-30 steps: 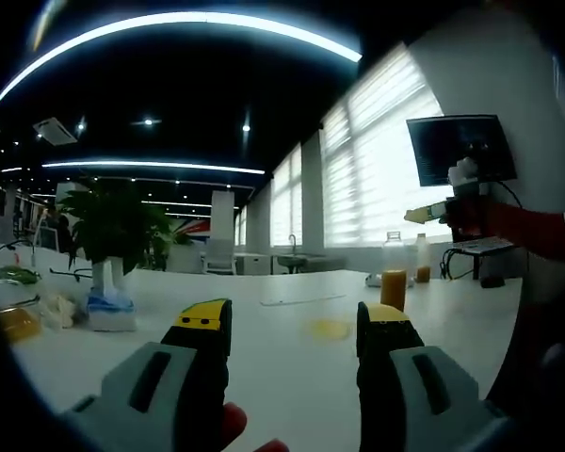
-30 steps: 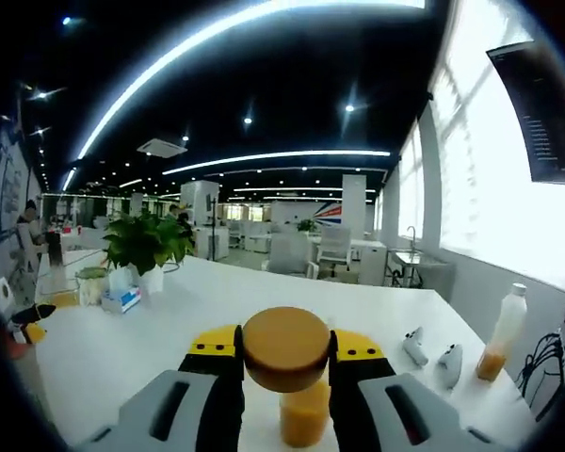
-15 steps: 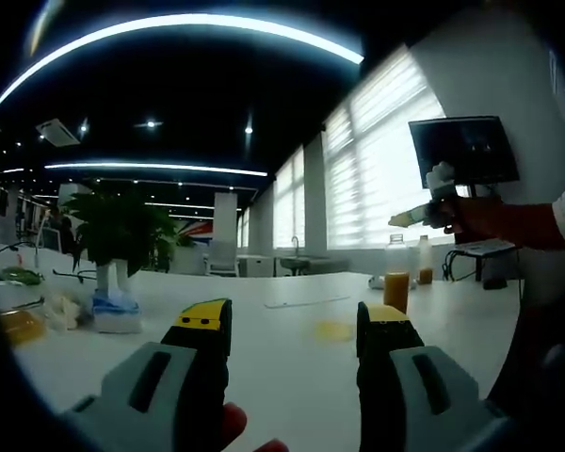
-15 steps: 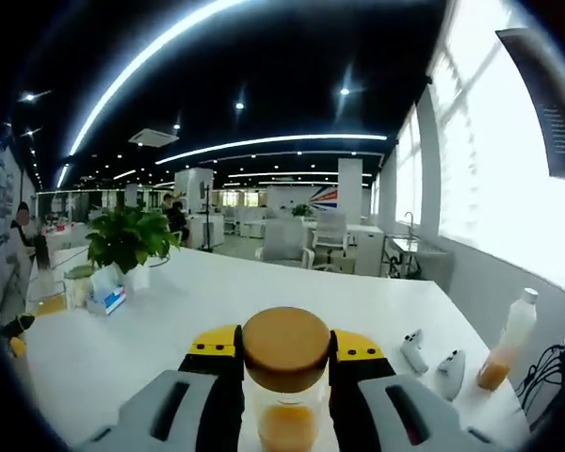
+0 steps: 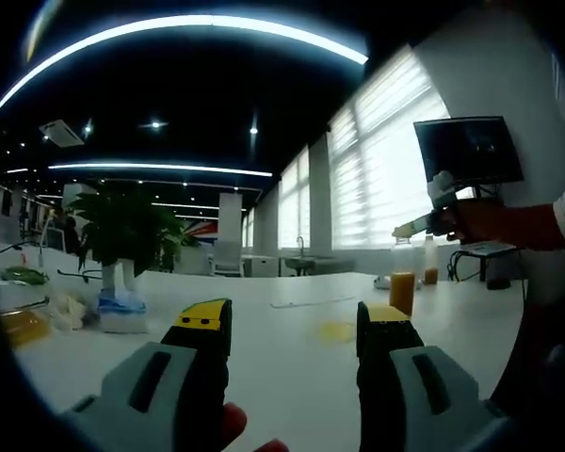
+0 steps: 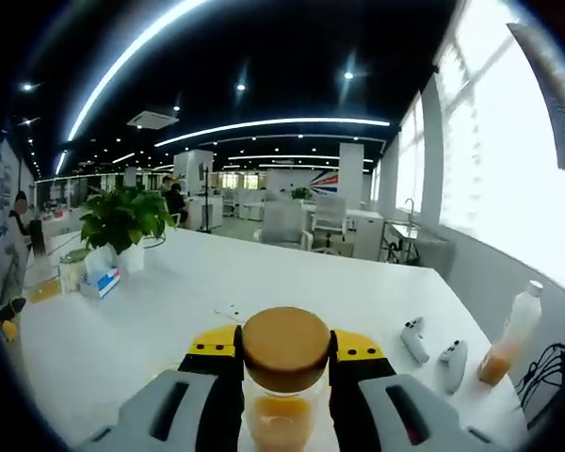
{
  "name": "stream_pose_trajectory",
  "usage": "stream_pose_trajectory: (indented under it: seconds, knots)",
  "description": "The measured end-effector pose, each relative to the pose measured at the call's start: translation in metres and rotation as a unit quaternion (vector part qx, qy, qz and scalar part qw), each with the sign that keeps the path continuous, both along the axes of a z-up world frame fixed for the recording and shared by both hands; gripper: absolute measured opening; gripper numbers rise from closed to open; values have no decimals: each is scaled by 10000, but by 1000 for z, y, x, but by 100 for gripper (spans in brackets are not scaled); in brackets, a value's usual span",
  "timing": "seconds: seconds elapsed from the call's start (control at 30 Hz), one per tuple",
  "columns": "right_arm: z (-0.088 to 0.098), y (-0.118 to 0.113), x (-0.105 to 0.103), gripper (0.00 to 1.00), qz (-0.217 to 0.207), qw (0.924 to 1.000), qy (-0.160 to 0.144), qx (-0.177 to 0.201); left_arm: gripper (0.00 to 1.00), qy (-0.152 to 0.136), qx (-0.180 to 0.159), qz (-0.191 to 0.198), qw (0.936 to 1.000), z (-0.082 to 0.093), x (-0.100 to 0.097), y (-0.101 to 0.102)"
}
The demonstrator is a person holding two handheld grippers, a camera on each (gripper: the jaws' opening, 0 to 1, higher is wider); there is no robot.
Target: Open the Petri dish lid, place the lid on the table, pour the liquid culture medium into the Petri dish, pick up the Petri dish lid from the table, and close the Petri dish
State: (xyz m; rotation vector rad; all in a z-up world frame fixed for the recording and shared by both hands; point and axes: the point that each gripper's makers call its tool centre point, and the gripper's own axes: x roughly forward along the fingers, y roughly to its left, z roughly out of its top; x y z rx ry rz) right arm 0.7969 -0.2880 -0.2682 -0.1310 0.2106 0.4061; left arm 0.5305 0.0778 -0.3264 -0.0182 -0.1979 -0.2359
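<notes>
Clamping a cork-lidded jar [image 6: 284, 377] of orange culture medium upright, the right gripper [image 6: 284, 353] hovers above the white table [image 6: 151, 320]. The Petri dish [image 5: 330, 330] lies just beyond the left gripper [image 5: 294, 320], whose jaws stand apart and empty.

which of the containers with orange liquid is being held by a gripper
The cork-lidded jar, clamped between the right gripper jaws. The plastic bottle stands untouched at the table's far right.
</notes>
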Motion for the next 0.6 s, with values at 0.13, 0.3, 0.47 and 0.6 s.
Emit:
stream_pose_trajectory:
  seconds: [0.13,0.3,0.47,0.6]
  knots:
    - [-3,1,0,31,20,10000,24,-15,45,5,-13,22,10000,-1,0,2]
    - [-3,1,-2,31,32,10000,12,48,45,19,-18,45,10000,-3,0,4]
    - [-1,1,-2,33,60,9995,4,310,45,25,-7,35,10000,-3,0,3]
    - [9,-1,-4,35,43,9991,-245,354,45,4,-7,49,10000,-2,0,3]
